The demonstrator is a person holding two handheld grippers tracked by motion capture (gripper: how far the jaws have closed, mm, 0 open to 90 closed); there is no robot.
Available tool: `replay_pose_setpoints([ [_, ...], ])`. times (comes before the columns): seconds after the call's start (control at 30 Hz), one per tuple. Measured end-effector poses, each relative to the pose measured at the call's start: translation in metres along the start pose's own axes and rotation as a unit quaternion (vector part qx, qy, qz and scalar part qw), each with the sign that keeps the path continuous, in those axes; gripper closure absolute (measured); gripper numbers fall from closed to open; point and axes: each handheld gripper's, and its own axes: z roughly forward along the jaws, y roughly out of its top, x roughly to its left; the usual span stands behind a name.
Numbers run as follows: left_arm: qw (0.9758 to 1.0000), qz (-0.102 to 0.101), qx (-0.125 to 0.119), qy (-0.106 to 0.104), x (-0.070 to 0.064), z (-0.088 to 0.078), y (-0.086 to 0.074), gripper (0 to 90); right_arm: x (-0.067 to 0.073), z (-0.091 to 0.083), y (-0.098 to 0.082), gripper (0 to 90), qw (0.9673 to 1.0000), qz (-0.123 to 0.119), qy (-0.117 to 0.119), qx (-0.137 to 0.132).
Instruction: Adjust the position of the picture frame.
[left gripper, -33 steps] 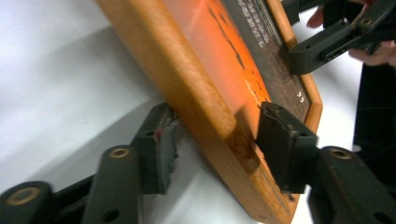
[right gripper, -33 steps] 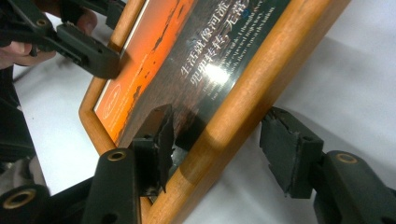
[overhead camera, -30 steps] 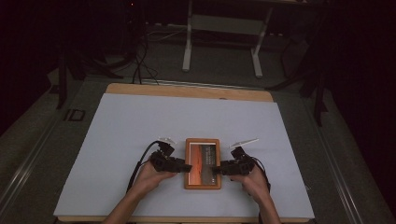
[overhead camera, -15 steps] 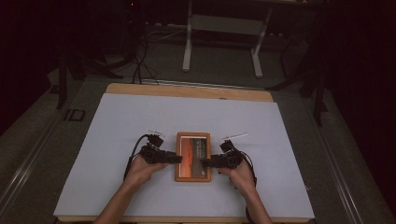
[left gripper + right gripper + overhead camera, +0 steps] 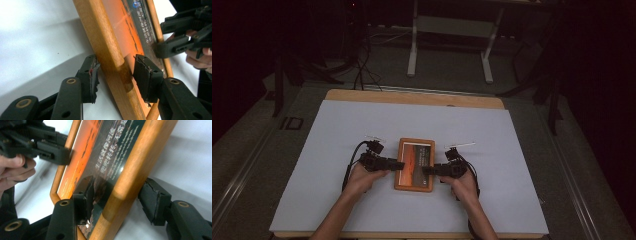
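Note:
A wooden picture frame (image 5: 414,165) with an orange picture lies on the white table cover, near the front. My left gripper (image 5: 398,164) is at the frame's left side and its jaws straddle the left rail (image 5: 105,37). One pad (image 5: 91,75) is against the rail's outer edge; the other (image 5: 145,75) is over the glass, a little off the wood. My right gripper (image 5: 428,170) straddles the right rail (image 5: 140,152) the same way, with one pad (image 5: 83,195) over the picture and one (image 5: 153,202) outside. Each gripper view also shows the other gripper (image 5: 170,46) (image 5: 57,153) across the frame.
The white cover (image 5: 362,125) has free room on all sides of the frame. The table's wooden far edge (image 5: 412,97) shows beyond it. A metal stand (image 5: 452,25) and cables (image 5: 362,65) are on the dark floor behind the table.
The frame and both grippers have shifted to the left and slightly away from the front edge, staying together. Neither gripper has left its rail.

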Motion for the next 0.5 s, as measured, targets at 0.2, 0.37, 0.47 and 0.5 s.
replay_pose_setpoints([
  [0.2, 0.9999, -0.003, 0.004, 0.011, -0.0043, -0.0020, -0.0048, 53.8, -0.0036, -0.0053, 0.0026, 53.5, 0.9997, 0.006, -0.006, -0.022],
  [0.37, 0.9998, -0.008, 0.002, 0.017, -0.0053, -0.0038, -0.0069, 53.8, -0.0031, -0.0034, 0.0035, 53.6, 0.9995, 0.006, -0.007, -0.030],
  [0.47, 0.9998, -0.005, 0.001, 0.020, -0.0054, -0.0043, -0.0071, 53.4, -0.0032, -0.0029, 0.0037, 53.0, 0.9995, 0.002, -0.006, -0.031],
  [0.5, 0.9997, -0.003, -0.001, 0.026, -0.0057, -0.0052, -0.0071, 52.4, -0.0032, -0.0028, 0.0035, 52.5, 0.9995, -0.002, -0.006, -0.032],
])
